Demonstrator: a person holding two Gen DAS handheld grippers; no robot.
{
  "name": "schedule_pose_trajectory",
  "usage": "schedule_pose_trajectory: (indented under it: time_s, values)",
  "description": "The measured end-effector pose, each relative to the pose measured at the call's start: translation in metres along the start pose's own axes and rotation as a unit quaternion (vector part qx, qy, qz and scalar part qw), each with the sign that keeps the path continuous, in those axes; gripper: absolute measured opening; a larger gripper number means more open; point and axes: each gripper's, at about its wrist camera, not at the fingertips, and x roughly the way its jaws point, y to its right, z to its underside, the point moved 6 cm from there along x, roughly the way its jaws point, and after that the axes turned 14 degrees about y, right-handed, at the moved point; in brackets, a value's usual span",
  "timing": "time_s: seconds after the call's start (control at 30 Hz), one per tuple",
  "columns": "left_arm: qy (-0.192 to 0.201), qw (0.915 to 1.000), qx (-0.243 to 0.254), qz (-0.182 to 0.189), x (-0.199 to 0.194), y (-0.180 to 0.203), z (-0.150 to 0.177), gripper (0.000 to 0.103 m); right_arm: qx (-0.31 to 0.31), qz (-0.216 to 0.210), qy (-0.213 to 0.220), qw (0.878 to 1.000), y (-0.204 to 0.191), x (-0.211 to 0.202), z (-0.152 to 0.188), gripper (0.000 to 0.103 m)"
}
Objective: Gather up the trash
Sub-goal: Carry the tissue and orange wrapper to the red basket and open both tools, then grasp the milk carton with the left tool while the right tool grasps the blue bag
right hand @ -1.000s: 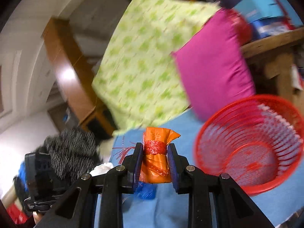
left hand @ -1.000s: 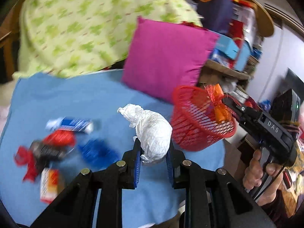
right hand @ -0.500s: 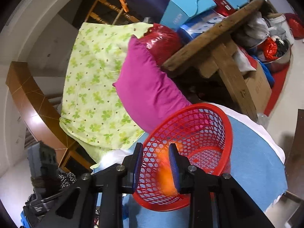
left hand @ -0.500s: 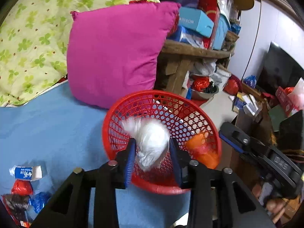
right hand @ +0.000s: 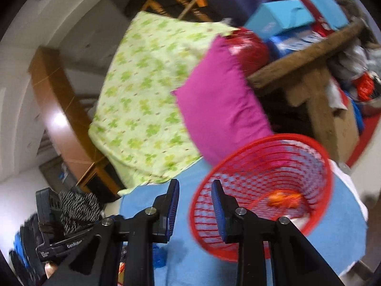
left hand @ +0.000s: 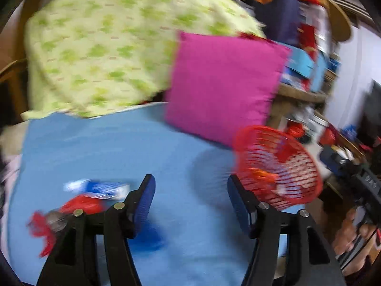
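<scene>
My left gripper (left hand: 190, 181) hangs over the blue cloth (left hand: 133, 143), its jaws opening with nothing between them. Left of it lie a blue-and-white wrapper (left hand: 100, 188), a red wrapper (left hand: 81, 205) and a blue crumple (left hand: 147, 236), all blurred. The red mesh basket (left hand: 297, 181) stands to its right. My right gripper (right hand: 195, 184) is at the basket's (right hand: 285, 138) near left rim, its jaws a narrow gap apart and empty. An orange wrapper (right hand: 283, 197) lies inside the basket, with something white (right hand: 295, 219) under it.
A magenta pillow (left hand: 221, 83) leans behind the basket, beside a green-patterned cushion (left hand: 107, 47). A cluttered wooden shelf (right hand: 304, 54) stands past the cloth's far right edge. A hand (left hand: 350, 233) holds the right gripper's body at the lower right of the left wrist view.
The left gripper swung from over the basket back above the cloth, and the white bag is gone from its widened jaws. The orange wrapper left the right jaws and lies in the basket.
</scene>
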Motion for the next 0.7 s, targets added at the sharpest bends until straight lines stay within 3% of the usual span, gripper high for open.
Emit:
schedule_pose_trajectory:
  time_s: [0.1,0.13,0.17,0.37,0.53,0.7]
  values:
    - [0.008,0.9976,-0.021,-0.065,-0.033,-0.062,0.012,0.068,-0.021,-0.036,-0.020,0.999,-0.034,0.011,0.021,0.036]
    - [0.006,0.9954,-0.030,-0.091,-0.045,-0.085,0.020,0.068,-0.024,-0.043,-0.027,0.998,-0.040,0.014,0.026,0.048]
    - [0.004,0.9935,-0.036,-0.108,-0.052,-0.101,0.026,0.068,-0.027,-0.054,-0.040,0.997,-0.052,0.019,0.037,0.068]
    - [-0.027,0.9830,-0.078,-0.164,-0.079,-0.167,0.082,0.068,-0.060,-0.094,-0.109,0.988,-0.104,0.048,0.099,0.070]
    - [-0.061,0.9792,-0.107,-0.161,-0.068,-0.180,0.122,0.068,-0.073,-0.093,-0.189,0.975,-0.121,0.077,0.155,0.070]
    - [-0.075,0.9815,-0.109,-0.138,-0.058,-0.173,0.143,0.068,-0.064,-0.072,-0.262,0.960,-0.117,0.109,0.206,0.068]
